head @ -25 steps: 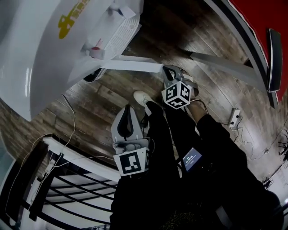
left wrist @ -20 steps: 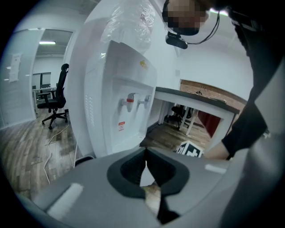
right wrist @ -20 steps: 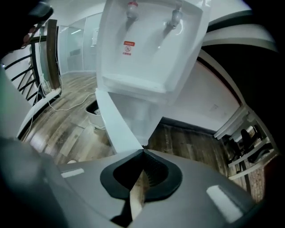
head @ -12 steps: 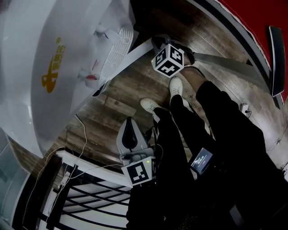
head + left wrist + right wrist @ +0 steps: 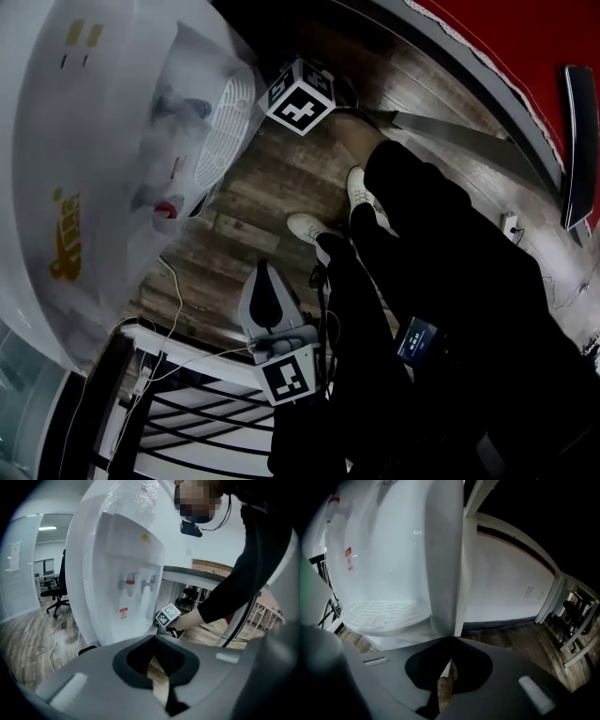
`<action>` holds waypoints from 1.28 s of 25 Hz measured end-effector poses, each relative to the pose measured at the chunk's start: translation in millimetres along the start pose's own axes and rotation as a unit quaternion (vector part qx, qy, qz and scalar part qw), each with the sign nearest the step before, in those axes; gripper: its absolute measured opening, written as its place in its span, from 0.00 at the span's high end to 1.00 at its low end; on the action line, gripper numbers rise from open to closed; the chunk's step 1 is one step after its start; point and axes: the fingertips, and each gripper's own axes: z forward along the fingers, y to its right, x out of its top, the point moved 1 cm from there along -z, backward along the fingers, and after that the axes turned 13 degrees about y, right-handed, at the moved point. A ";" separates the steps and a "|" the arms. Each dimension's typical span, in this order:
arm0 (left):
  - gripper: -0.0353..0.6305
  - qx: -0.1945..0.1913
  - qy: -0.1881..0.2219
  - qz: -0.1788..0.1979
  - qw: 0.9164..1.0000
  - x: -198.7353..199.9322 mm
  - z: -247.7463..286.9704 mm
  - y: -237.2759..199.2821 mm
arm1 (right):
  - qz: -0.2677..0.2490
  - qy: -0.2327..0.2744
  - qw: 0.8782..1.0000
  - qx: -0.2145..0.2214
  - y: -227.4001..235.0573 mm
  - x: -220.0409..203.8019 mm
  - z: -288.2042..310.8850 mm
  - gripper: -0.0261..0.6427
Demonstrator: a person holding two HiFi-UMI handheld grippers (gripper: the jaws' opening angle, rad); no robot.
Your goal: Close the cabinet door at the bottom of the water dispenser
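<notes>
The white water dispenser [image 5: 103, 159] fills the left of the head view, its ribbed drip tray [image 5: 223, 131] facing the floor. My right gripper [image 5: 298, 94] is down at the dispenser's base, its fingers hidden under the marker cube. In the right gripper view the shut jaws of this gripper [image 5: 451, 640] meet right at the lower corner of the dispenser body [image 5: 443, 573]. The cabinet door cannot be told apart from the body in any view. My left gripper [image 5: 265, 272] hangs shut and empty beside the person's legs. It looks at the dispenser's taps [image 5: 130, 579] and the right gripper [image 5: 168, 616].
The person's white shoes [image 5: 359, 192] stand on the wooden floor [image 5: 281, 178] close to the dispenser. A white cable [image 5: 169, 281] runs across the floor to a black-and-white railing [image 5: 187, 412] at the bottom left. A white wall with a dark skirting [image 5: 506, 588] lies behind the dispenser.
The right gripper has moved forward to the dispenser's base. The white door edge that stuck out over the floor has swung in and is no longer visible. The left gripper has hardly moved.
</notes>
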 end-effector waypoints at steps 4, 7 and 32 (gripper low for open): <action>0.94 0.001 0.000 -0.002 1.000 1.3 4.0 5.1 | 0.049 0.023 0.999 0.006 0.1 -2.5 -2.6 0.98; 0.94 0.003 0.007 0.000 1.000 4.9 8.2 8.2 | 0.028 0.048 0.998 0.001 3.4 5.5 -5.7 0.97; 0.94 0.079 0.178 -0.005 0.981 256.0 -78.6 -39.6 | 0.073 0.186 0.980 0.006 -77.6 243.0 -356.9 0.97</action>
